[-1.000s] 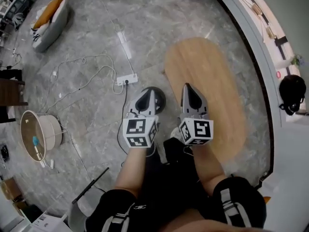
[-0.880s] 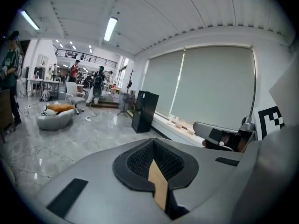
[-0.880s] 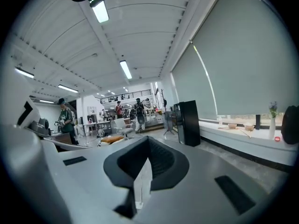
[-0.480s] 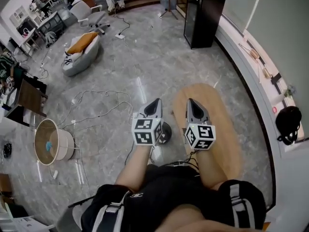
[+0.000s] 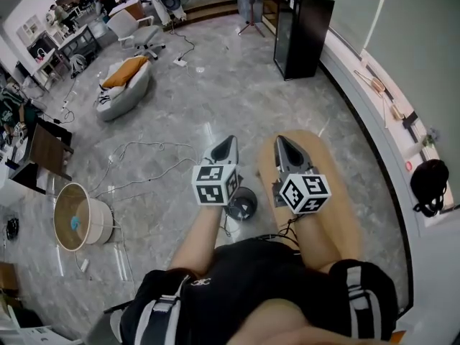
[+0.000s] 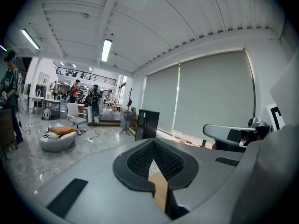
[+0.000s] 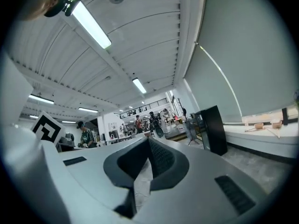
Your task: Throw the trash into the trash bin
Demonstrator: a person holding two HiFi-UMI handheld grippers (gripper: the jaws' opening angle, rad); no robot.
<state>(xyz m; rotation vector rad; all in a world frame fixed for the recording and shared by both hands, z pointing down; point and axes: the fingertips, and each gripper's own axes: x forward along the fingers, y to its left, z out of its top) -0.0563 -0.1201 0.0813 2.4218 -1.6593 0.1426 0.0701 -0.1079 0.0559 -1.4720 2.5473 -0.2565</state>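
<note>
**A:** What are the two grippers doing?

**B:** They're held out in front of the person, side by side, pointing away from the body. The left gripper has its jaws pressed together at the tips with nothing between them. The right gripper is clenched the same way and is also empty.

**A:** And the trash bin?

**B:** The trash bin is the round, pale, open-topped one on the grey stone floor. It's off to the person's left, well apart from both grippers. A small blue piece lies inside it.

**A:** What's around the grippers?

**B:** The right one hangs over a long oval wooden table. On the floor near the left one sits a dark round object. White cables trail across the floor between it and the bin.

**A:** Anything further off?

**B:** A black cabinet stands by the curved wall. Further left, a grey beanbag lies on the floor with an orange cushion on it.
</note>
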